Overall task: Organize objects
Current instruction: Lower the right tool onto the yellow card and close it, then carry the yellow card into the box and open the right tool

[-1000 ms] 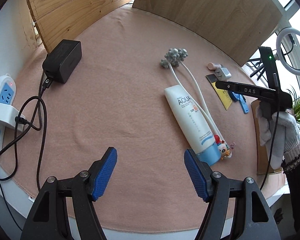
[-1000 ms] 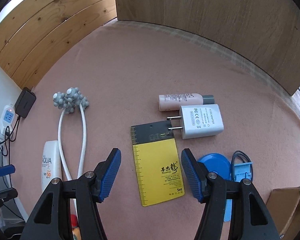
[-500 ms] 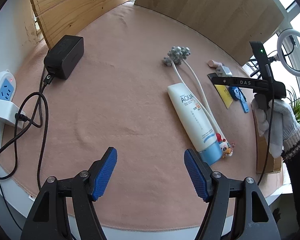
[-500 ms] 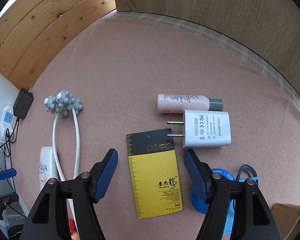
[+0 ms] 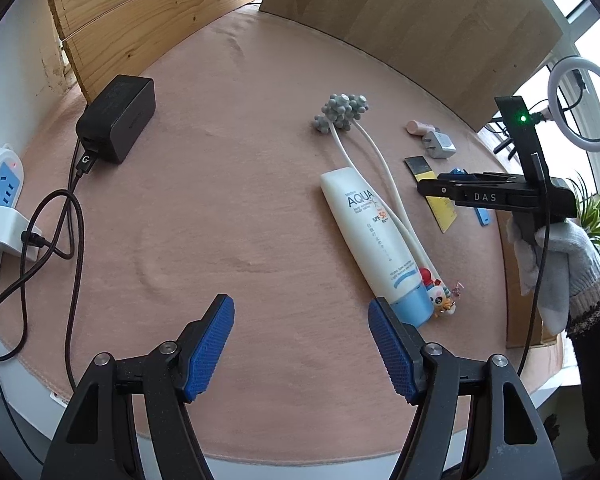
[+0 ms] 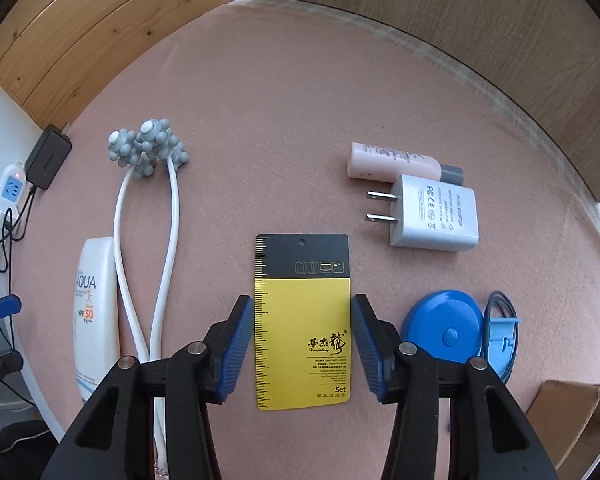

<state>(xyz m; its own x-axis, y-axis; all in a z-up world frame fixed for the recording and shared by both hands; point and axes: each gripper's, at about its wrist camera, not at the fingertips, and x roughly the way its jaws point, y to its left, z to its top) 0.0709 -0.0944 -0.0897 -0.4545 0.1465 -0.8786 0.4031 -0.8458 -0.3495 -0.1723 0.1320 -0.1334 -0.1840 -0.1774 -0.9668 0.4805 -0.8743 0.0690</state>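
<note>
**Right gripper closing in on the yellow card**

Now lowered over the yellow card [image 6: 302, 322] on the pink mat [image 6: 300, 120], right gripper [image 6: 302, 350] spread, pads flanking both long edges, nearer than a second ago. Likely next: pinch. Left gripper [image 5: 300, 346] open, idle beside the sunscreen tube [image 5: 374, 240].

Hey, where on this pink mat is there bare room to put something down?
Bare stretch between the black power brick and the sunscreen tube; also the far mat before the wooden boards. Crowded: yellow card, white charger, pink bottle, blue tape measure.
</note>
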